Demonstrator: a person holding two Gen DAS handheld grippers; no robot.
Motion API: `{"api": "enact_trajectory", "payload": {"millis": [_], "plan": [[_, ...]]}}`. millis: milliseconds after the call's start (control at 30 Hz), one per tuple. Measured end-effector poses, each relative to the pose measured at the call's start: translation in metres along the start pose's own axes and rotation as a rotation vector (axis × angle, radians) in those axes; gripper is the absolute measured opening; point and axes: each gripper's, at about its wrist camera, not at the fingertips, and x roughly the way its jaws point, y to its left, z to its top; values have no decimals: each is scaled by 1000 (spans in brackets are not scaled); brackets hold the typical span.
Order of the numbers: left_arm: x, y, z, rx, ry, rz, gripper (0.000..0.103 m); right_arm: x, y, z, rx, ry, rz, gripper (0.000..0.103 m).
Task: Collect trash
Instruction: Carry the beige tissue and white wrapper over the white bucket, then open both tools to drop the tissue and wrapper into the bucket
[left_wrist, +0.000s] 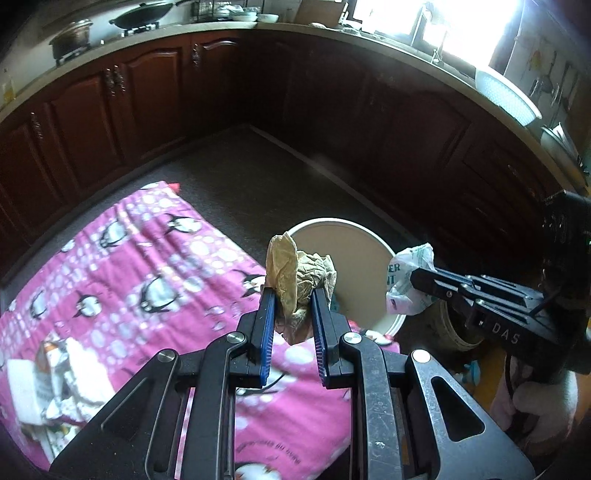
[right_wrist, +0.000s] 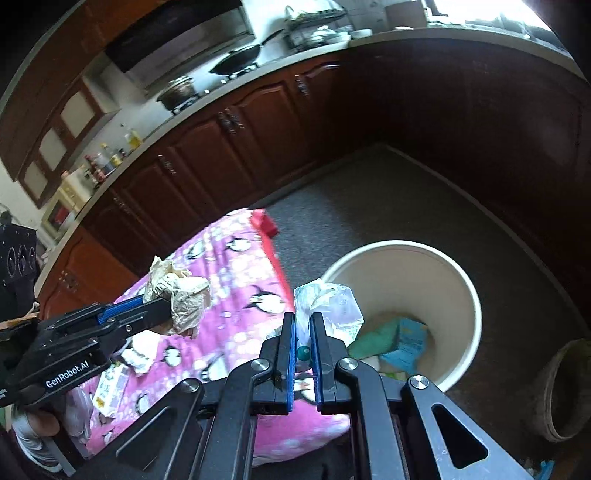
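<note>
Broadly, dark brown wooden kitchen cabinets (left_wrist: 155, 96) are wrapping around a grey speckled floor (right_wrist: 388, 206), with a pale countertop (left_wrist: 221, 27) running above them. On the floor, a pink cloth printed with penguins (left_wrist: 147, 266) is lying spread over something low. Just beside its edge a round cream plastic bin (right_wrist: 458, 280) is standing upright, and green and blue packaging (right_wrist: 399, 339) is sitting in its bottom. Near the bin, a smaller brownish round pot (right_wrist: 565, 391) is resting on the floor.

The left gripper (left_wrist: 293, 299) is clenching a crumpled tan paper wad (left_wrist: 299, 277) between its blue pads, holding it in the air above the cloth's edge, near the bin's rim. The right gripper (right_wrist: 303, 328) is pinching a crumpled white plastic bag with green print (right_wrist: 328, 302) tight, carrying it at the near rim of the bin, partly over the opening as far as the fisheye lets me judge.

More litter is lying on the cloth: a torn white and orange wrapper heap (left_wrist: 55, 380) and a small white carton (right_wrist: 109, 387). A red object (right_wrist: 264, 221) is poking out at the cloth's far corner.
</note>
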Motion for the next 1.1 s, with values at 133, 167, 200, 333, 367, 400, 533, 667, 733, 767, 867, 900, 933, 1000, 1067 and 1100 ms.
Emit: {"api": "enact_trajectory", "payload": {"millis": [133,167,200,333,367,400,533,667,733,767,867,900,933,1000,1067,1100], "plan": [[22,-6,7,-5,22,-19,17,6,-19,-1,28,15,-30,7],[28,-8,9,-5,27,-23,17,9,-24,-2,36,23,-35,7],[33,-10,11,-4,31,-25,17,13,-27,-2,41,29,-41,7],[56,-15,17,-11,48,-39,17,28,-41,-5,62,59,-70,7],[59,-15,17,-13,52,-41,17,31,-45,-6,71,65,-71,7],[64,-16,17,-15,57,-44,17,34,-49,-6,79,72,-73,7],[82,-21,19,-19,76,-55,17,42,-59,-9,98,91,-80,7],[96,-22,19,-24,89,-59,17,47,-66,-10,108,103,-92,7],[101,-22,20,-30,93,-63,17,50,-67,-9,108,104,-103,7],[103,-21,19,-33,94,-65,17,51,-66,-9,103,105,-114,7],[107,-21,21,-36,95,-71,17,55,-67,-11,93,117,-125,7],[108,-21,21,-38,96,-73,18,56,-68,-11,97,120,-127,8],[108,-19,20,-40,95,-73,18,57,-68,-11,99,123,-131,10],[111,-16,20,-44,94,-69,20,58,-69,-11,103,126,-137,18],[113,-15,20,-47,95,-71,25,59,-68,-10,108,124,-137,32],[114,-13,19,-47,96,-72,28,59,-68,-10,108,123,-140,36]]}}
